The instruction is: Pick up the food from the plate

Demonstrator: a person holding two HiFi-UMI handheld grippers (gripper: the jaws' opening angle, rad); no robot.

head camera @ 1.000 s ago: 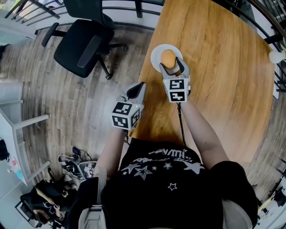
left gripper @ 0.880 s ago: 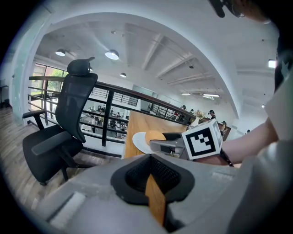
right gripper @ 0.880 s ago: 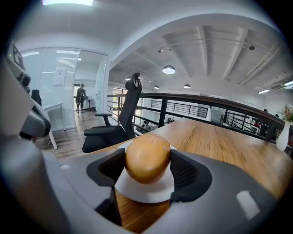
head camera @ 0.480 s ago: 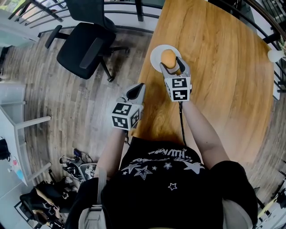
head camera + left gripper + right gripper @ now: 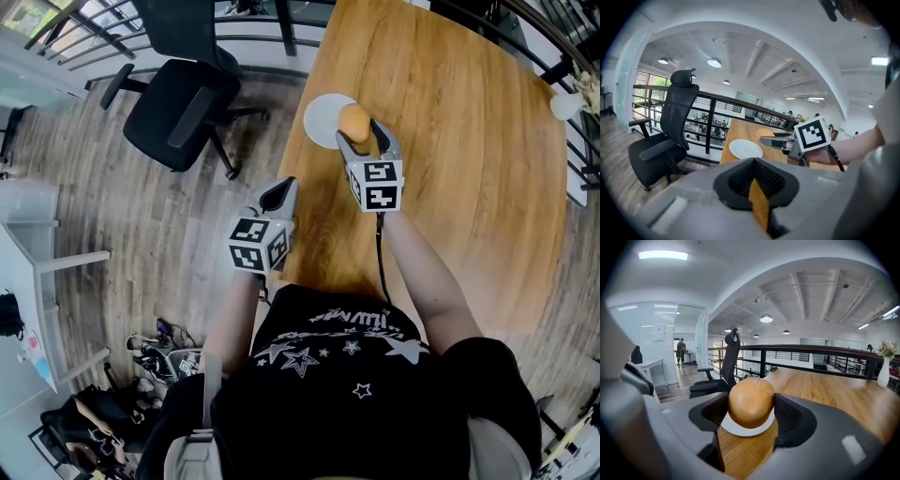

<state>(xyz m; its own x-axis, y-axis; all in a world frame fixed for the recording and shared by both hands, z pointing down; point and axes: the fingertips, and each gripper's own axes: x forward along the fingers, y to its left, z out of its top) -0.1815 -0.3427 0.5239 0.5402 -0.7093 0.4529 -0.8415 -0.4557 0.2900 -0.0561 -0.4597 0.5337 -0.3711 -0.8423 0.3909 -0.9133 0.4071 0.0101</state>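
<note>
Wooden table (image 5: pixel 469 141), viewed from above. A black office chair (image 5: pixel 183 98) is shown on the plank floor (image 5: pixel 141 244) near the table's far left corner. A dark railing (image 5: pixel 797 350) is seen beyond the table, and a white vase (image 5: pixel 883 371) of flowers at its far right edge.

No legible text anywhere; only unreadable lettering among stars on the black shirt (image 5: pixel 349 367).

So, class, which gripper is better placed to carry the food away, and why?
Right. The right gripper clamps the food by the plate; the left gripper is shut, empty, off the table edge.
</note>
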